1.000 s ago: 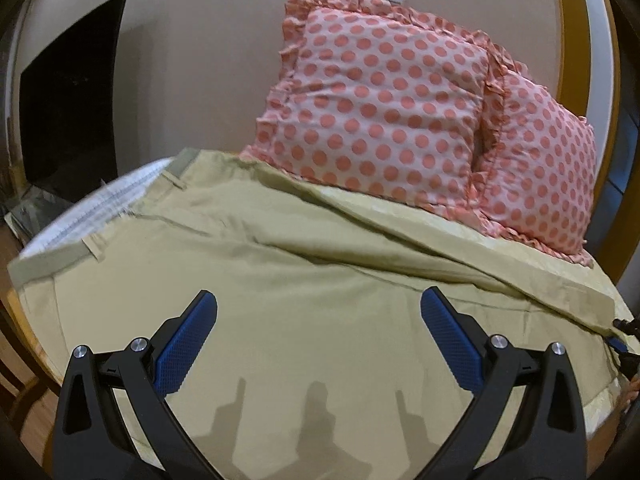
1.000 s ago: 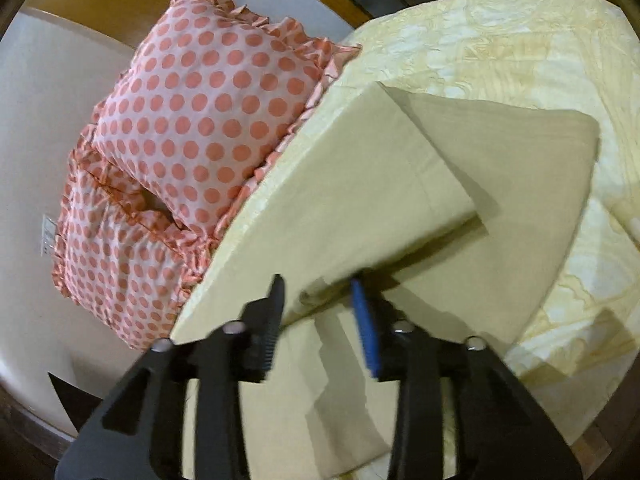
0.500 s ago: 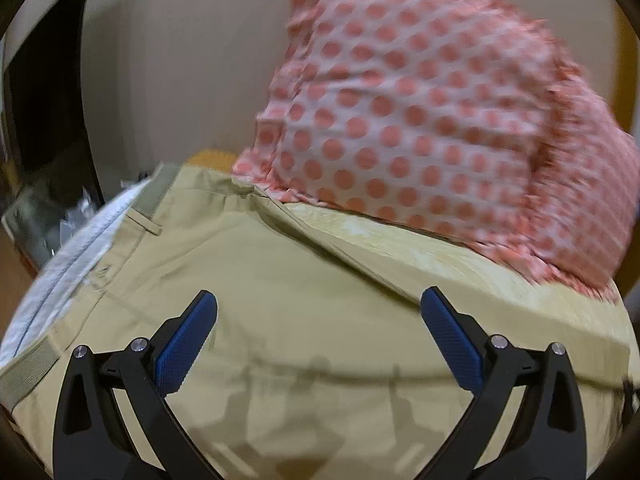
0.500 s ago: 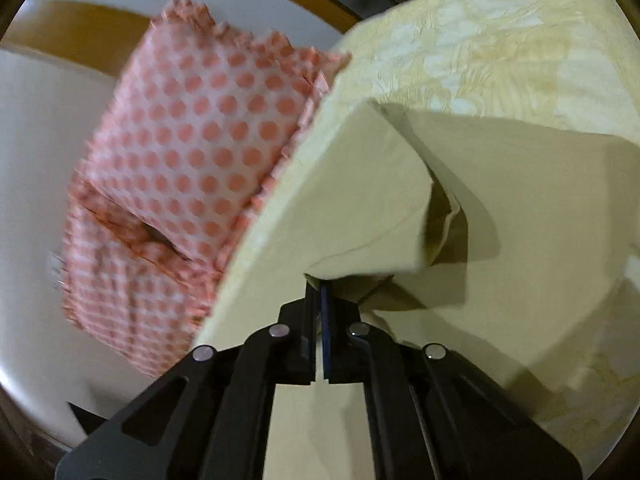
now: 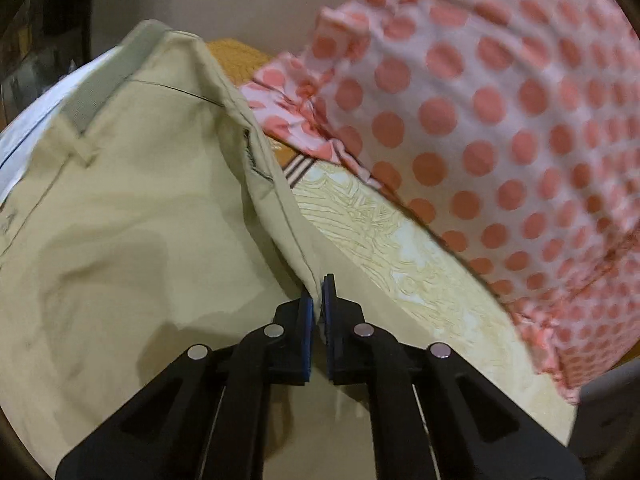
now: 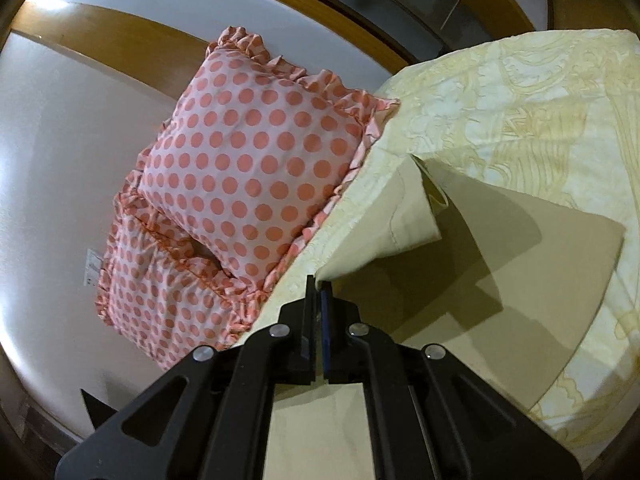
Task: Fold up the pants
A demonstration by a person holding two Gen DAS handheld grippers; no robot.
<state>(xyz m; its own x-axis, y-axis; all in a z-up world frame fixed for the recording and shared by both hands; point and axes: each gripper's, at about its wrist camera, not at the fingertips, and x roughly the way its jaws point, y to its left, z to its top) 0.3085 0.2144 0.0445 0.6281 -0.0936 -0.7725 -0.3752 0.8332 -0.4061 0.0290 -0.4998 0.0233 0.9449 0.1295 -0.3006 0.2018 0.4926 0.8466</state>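
Observation:
Beige khaki pants (image 5: 120, 216) lie on a bed. In the left wrist view my left gripper (image 5: 318, 292) is shut on a raised fold of the pants near the waistband (image 5: 100, 92), which has belt loops. In the right wrist view my right gripper (image 6: 318, 292) is shut on the edge of a pant leg (image 6: 384, 224) and holds it lifted off the bed. The other pant leg (image 6: 520, 280) lies flat below it, in the lifted leg's shadow.
Pink pillows with coral dots (image 6: 248, 168) (image 5: 500, 120) lean against the wall at the head of the bed. The yellow patterned bedspread (image 6: 520, 112) (image 5: 380, 232) lies under the pants. A wooden headboard (image 6: 120, 44) runs behind the pillows.
Both grippers went from open to shut on the pants. The left one moved forward toward the pillows and pinched a fold; the right one lifted the leg edge up.

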